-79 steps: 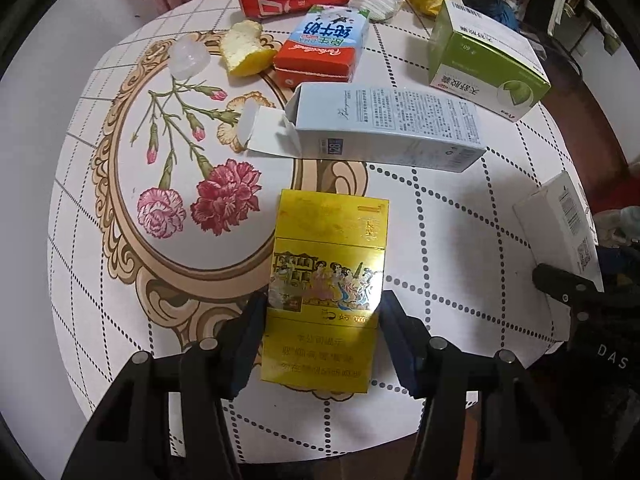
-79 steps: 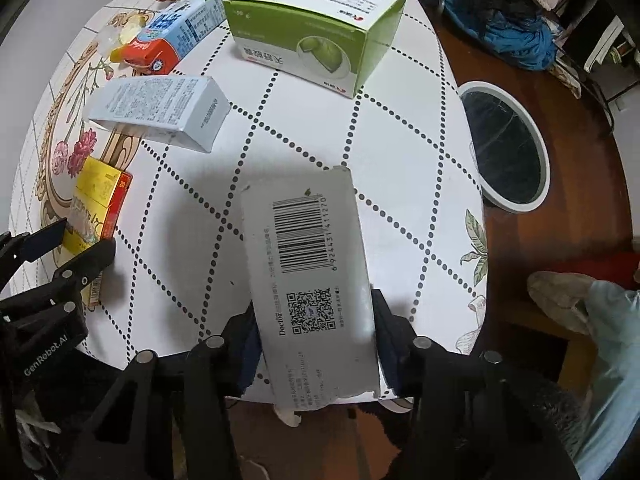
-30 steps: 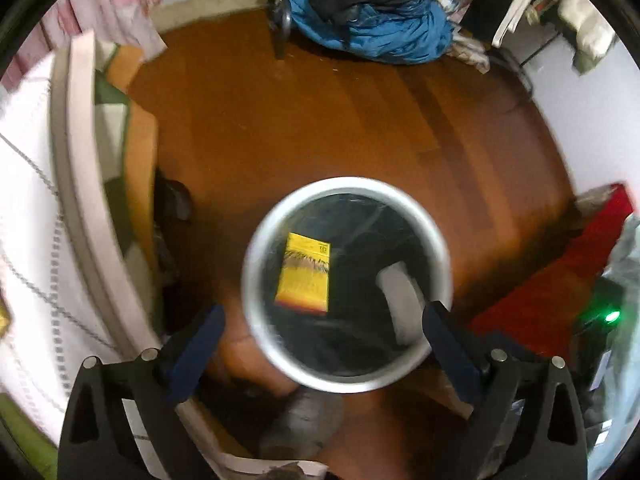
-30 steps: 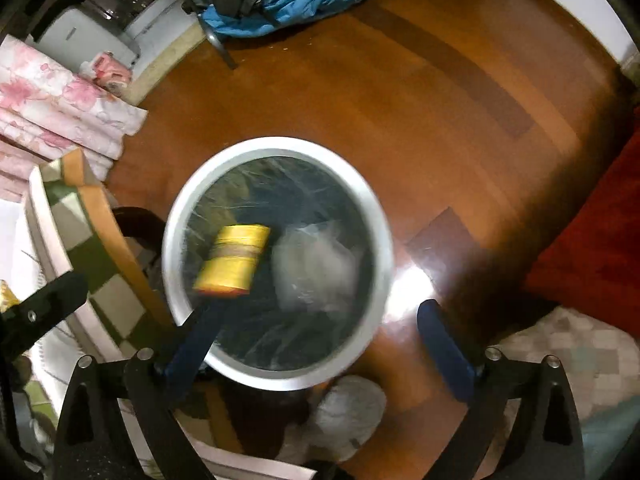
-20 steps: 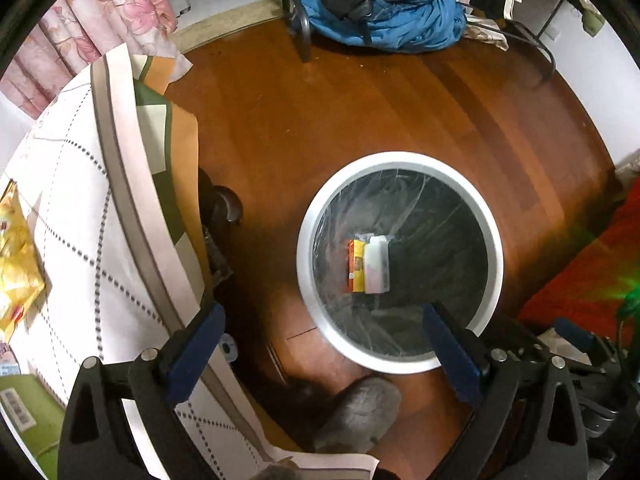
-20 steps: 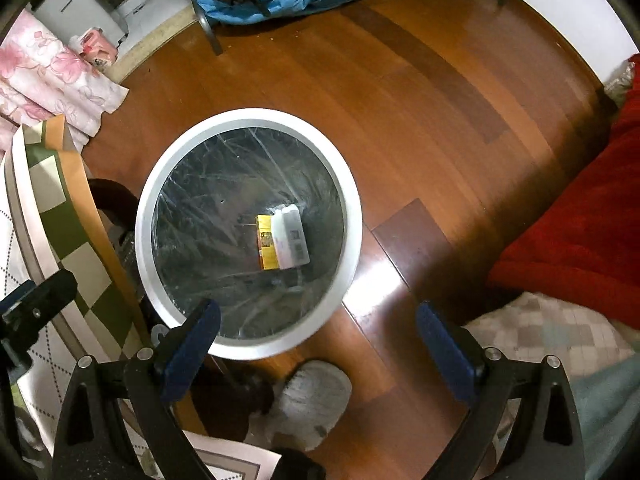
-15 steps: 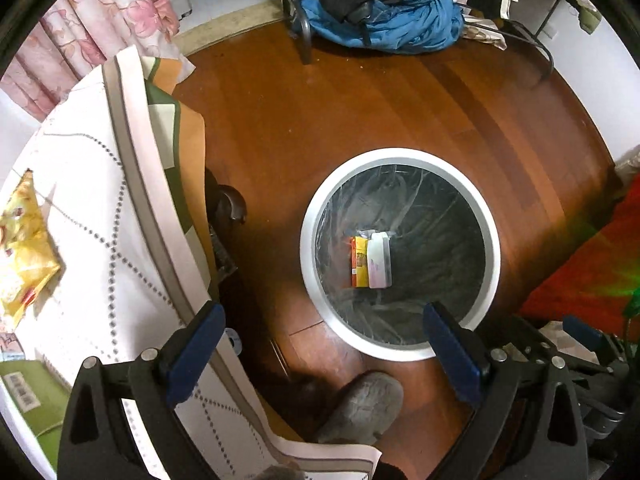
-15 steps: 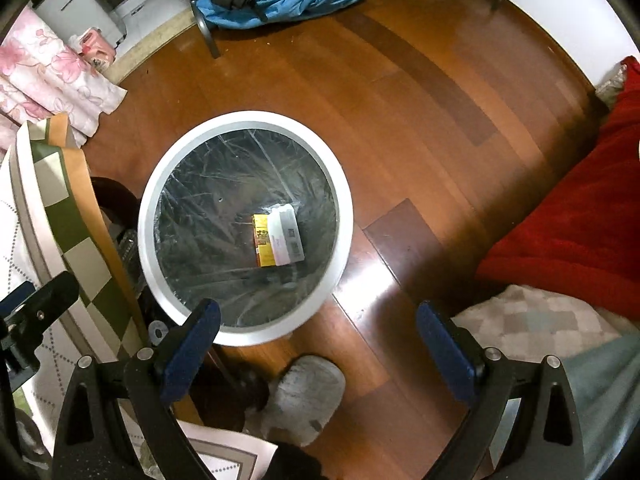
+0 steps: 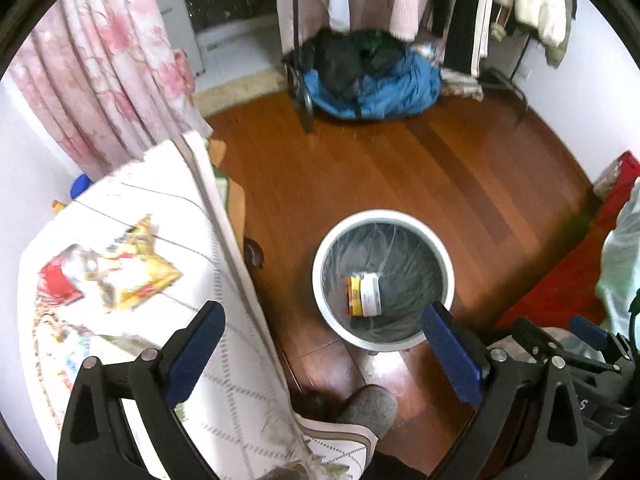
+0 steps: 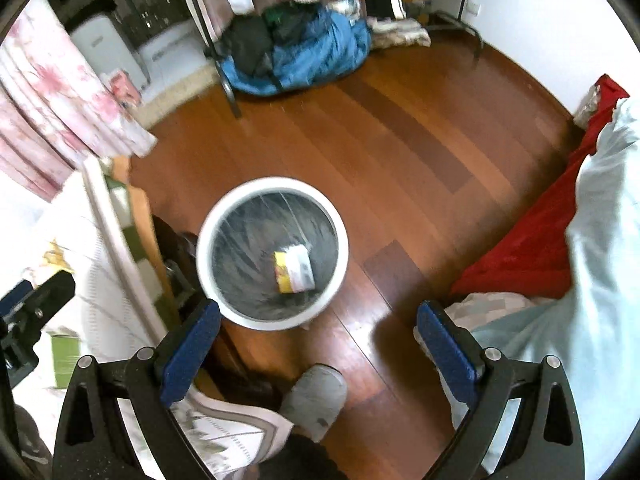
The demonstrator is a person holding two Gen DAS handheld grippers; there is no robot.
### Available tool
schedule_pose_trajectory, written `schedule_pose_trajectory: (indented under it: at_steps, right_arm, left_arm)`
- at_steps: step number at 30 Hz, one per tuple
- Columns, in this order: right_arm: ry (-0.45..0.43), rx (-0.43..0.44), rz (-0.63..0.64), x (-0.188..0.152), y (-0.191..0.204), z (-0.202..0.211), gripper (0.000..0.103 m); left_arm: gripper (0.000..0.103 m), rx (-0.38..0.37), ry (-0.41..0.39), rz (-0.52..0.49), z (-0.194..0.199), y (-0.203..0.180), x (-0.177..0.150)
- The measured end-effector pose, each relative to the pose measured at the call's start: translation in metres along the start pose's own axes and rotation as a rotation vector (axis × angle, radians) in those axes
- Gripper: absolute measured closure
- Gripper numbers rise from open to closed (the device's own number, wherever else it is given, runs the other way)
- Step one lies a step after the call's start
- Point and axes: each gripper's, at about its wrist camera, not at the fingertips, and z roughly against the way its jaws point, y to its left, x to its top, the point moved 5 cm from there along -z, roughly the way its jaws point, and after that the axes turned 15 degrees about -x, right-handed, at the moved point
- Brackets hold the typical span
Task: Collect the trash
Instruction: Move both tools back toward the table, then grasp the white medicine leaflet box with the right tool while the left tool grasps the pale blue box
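My left gripper (image 9: 322,322) fingers wide apart, empty; right gripper (image 10: 318,320) same, nothing between them. Round white bin (image 9: 320,292) with clear liner stands on the wood floor (image 9: 400,168), just right of the tabletop (image 9: 168,208) edge. Inside, at the bottom: yellow box (image 9: 352,295) and white box (image 9: 370,294) lying flat, side by side, touching. In left view their long axes run 12 to 6. Left view alone shows the yellow snack bag (image 9: 136,268) and red can (image 9: 60,282) on the tabletop at 9. Right view alone shows a green box (image 10: 64,354) at 8 and red cloth (image 10: 532,248) at 3. Grey slipper (image 10: 316,398) at 6.
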Motion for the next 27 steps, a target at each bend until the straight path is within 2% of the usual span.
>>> schedule_pose_trajectory:
  at_steps: [4,8,11,13,16,21,25,27]
  right_arm:
    - [-0.062,0.064,0.003,0.003,0.012,0.059,0.003]
    - [-0.082,0.149,0.074,-0.007,0.058,0.101,0.003]
    - [-0.074,0.2,0.198,-0.024,0.117,0.119,0.003]
    - [-0.071,0.217,0.326,-0.042,0.168,0.125,0.003]
    - [-0.05,0.222,0.525,-0.069,0.241,0.12,0.003]
    - [-0.017,0.153,0.851,-0.12,0.341,0.097,0.003]
    - [-0.008,0.055,1.033,-0.147,0.387,0.069,0.002]
    - [-0.055,-0.033,1.079,-0.149,0.397,0.058,0.001]
  left_arm:
    - [0.002,-0.001,-0.078,0.031,0.057,0.017,0.001]
    - [0.002,0.035,-0.158,0.092,0.111,0.061,-0.008]
    - [0.002,0.102,-0.183,0.153,0.139,0.111,-0.028]
    - [0.002,0.155,-0.181,0.206,0.148,0.147,-0.047]
    - [0.002,0.229,-0.142,0.326,0.149,0.208,-0.088]
    - [0.002,0.279,-0.058,0.515,0.129,0.275,-0.155]
    - [0.002,0.274,-0.005,0.641,0.109,0.307,-0.2]
    - [0.002,0.256,0.01,0.695,0.103,0.316,-0.216]
